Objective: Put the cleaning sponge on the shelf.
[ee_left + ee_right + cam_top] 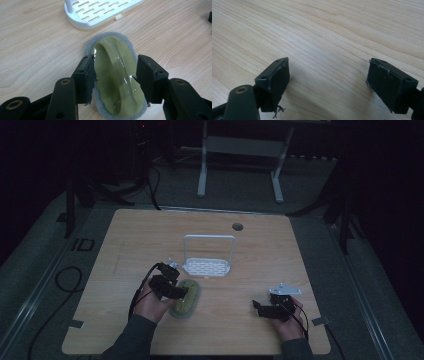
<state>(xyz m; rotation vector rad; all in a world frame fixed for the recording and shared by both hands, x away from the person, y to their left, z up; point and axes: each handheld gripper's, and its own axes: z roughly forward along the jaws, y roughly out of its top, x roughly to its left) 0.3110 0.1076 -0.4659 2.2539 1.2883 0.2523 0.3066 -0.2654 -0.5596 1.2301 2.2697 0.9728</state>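
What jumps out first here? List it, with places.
The olive scrubber on its grey pad, at the table's near left, sits between the jaws of the left claw, which close on its sides. Just beyond it stands a white slotted rack with a tall loop handle. The right claw hangs wide open over bare wood at the near right.

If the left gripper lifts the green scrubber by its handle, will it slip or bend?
The scrubber has a glossy, shiny handle, so it may slip between the left gripper jaws. The handle looks like rigid plastic, probably stiff; its grey pad rim looks soft.
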